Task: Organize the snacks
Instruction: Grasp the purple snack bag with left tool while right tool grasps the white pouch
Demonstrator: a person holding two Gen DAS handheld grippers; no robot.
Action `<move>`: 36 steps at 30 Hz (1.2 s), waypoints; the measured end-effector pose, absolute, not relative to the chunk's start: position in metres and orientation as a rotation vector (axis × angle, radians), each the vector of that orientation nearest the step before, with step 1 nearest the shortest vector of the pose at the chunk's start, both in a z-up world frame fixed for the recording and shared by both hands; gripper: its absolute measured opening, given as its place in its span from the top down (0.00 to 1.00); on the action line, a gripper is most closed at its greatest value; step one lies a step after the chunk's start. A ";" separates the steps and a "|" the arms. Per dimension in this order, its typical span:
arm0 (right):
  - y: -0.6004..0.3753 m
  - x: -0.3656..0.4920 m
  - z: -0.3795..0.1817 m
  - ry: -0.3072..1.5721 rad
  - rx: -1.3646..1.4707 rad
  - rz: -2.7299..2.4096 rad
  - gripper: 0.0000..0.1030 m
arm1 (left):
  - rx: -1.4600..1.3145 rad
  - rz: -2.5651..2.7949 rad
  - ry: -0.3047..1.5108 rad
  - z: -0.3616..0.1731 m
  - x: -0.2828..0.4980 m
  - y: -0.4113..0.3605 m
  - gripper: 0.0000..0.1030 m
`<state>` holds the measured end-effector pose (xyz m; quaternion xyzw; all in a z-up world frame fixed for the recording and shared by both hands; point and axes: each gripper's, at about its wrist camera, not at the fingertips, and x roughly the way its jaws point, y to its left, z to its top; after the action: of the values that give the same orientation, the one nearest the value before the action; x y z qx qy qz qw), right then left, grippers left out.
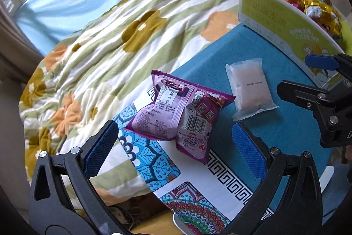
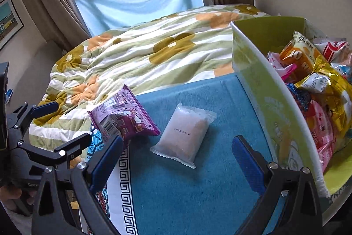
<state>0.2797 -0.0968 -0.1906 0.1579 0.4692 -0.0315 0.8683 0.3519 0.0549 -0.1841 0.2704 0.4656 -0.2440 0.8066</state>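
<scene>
My left tool (image 1: 173, 151) hangs released, its blue pads spread wide with nothing between them, just above the near end of the purple snack bag (image 1: 179, 112). That bag lies label-side up with its barcode showing, on the left edge of the desk (image 1: 292, 136), partly over the patterned border of the blue cloth and close to the flowered quilt (image 1: 123, 36) of the bed beyond. To its right, apart from it but near, the pale translucent packet (image 1: 250, 89) lies flat on the blue cloth, a small line of print on its face. My right tool (image 2: 176, 160) is likewise released and empty, pads well apart, hovering over the blue cloth with that pale packet (image 2: 184, 136) just ahead between the lines of its fingers; the purple bag (image 2: 125, 116) sits to the left of it in this view, its near corner close to my left pad. On the far right of the desk stands the green cardboard box (image 1: 275, 21), open at the top and already heaped with wrapped snacks (image 2: 316, 85) in orange, gold, pink and red. In the left wrist view my right tool (image 1: 323, 80) shows at the right edge, close to the box wall; in the right wrist view my left tool (image 2: 44, 124) shows at the left edge, over the quilt (image 2: 154, 54).
</scene>
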 end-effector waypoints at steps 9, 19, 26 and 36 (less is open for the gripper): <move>-0.112 0.317 -0.234 1.089 0.434 -0.104 0.04 | 0.730 -0.559 1.085 -0.239 0.388 0.027 0.01; -0.110 0.338 -0.265 1.189 0.425 -0.136 0.04 | 0.717 -0.598 1.214 -0.280 0.416 0.019 0.03; -0.109 0.337 -0.271 1.200 0.442 -0.148 0.04 | 0.596 -0.535 1.206 -0.275 0.412 0.033 0.13; -0.089 0.341 -0.277 1.193 0.386 -0.113 0.05 | 0.450 -0.376 1.249 -0.270 0.397 0.070 0.16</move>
<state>0.3414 -0.0894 -0.2770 0.1804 0.5580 -0.0528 0.8083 0.3975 0.0703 -0.2705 0.2075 0.5762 -0.1735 0.7712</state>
